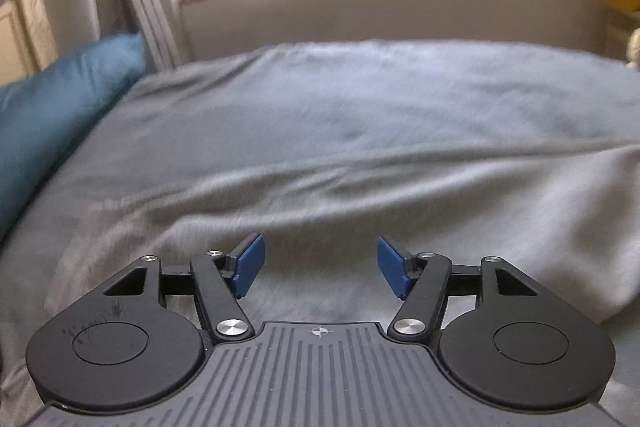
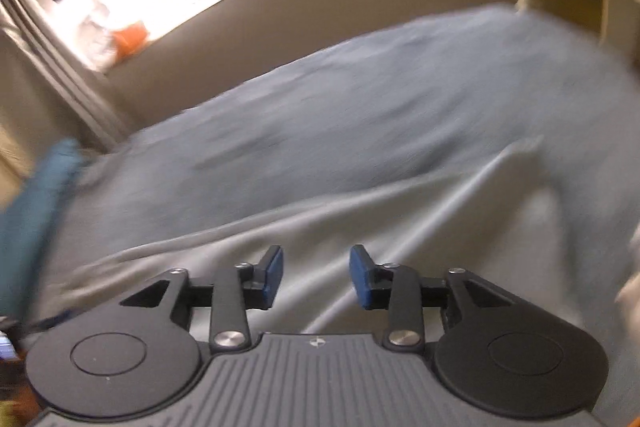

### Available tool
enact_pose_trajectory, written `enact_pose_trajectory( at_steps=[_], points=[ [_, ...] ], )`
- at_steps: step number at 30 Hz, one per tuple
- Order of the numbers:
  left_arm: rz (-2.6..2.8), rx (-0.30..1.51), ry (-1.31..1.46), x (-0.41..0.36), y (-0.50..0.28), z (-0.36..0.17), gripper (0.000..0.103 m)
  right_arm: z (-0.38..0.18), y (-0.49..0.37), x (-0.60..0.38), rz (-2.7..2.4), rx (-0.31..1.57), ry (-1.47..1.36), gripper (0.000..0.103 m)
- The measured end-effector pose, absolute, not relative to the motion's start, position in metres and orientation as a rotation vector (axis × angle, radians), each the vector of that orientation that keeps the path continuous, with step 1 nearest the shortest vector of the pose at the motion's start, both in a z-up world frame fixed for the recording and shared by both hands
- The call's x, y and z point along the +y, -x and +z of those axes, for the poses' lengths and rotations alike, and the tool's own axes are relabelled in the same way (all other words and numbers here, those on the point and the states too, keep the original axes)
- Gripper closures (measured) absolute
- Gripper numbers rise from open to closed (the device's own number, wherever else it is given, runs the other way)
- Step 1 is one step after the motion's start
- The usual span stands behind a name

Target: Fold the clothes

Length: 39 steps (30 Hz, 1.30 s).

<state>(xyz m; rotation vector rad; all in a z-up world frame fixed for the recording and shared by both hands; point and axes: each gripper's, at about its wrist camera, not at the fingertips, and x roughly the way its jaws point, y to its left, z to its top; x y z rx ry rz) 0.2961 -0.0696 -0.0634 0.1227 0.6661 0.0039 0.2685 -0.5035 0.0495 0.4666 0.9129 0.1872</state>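
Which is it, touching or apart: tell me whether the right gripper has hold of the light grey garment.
Apart. The right wrist view shows the right gripper open with empty space between its blue pads, the light grey garment lying beyond them.

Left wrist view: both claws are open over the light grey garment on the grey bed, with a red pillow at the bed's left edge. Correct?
Not quite. The pillow is teal blue, not red, as the left wrist view shows. The rest holds: the left claw and right claw are open and empty over the light grey garment on the grey bed.
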Motion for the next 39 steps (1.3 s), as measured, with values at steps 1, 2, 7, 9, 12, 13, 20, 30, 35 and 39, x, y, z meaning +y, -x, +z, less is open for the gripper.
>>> enact_pose_trajectory(
  at_steps=[1, 2, 7, 9, 12, 13, 20, 30, 35, 39],
  points=[
    [-0.039, 0.650, -0.132, -0.077, -0.291, -0.057, 0.041, 0.046, -0.262, -0.498, 0.223, 0.935, -0.523, 0.060],
    [-0.089, 0.638, -0.145, -0.086, -0.286, -0.052, 0.039, 0.039, -0.257, -0.493, 0.259, 0.966, -0.592, 0.060],
    [-0.254, 0.709, -0.356, -0.145, -0.267, -0.065, 0.035, -0.008, -0.242, -0.458, 0.336, 1.072, -0.742, 0.060],
    [-0.250, 0.765, -0.421, -0.154, -0.261, -0.078, 0.038, -0.026, -0.241, -0.443, 0.342, 1.092, -0.742, 0.060],
    [-0.235, 0.853, -0.466, -0.156, -0.251, -0.093, 0.043, -0.048, -0.246, -0.414, 0.396, 1.136, -0.722, 0.060],
    [-0.238, 0.880, -0.440, -0.150, -0.247, -0.092, 0.044, -0.052, -0.249, -0.405, 0.416, 1.147, -0.721, 0.060],
    [-0.268, 1.055, -0.256, -0.114, -0.208, -0.083, 0.049, -0.070, -0.262, -0.344, 0.568, 1.205, -0.717, 0.060],
    [-0.284, 1.102, -0.109, -0.072, -0.186, -0.058, 0.049, -0.086, -0.195, -0.283, 0.770, 1.360, -0.529, 0.060],
    [-0.271, 1.061, -0.070, -0.067, -0.195, -0.046, 0.048, -0.105, -0.161, -0.280, 0.840, 1.543, -0.725, 0.060],
    [-0.259, 0.981, -0.097, -0.075, -0.204, -0.038, 0.045, -0.113, -0.140, -0.264, 0.891, 1.598, -0.822, 0.060]
  ],
)
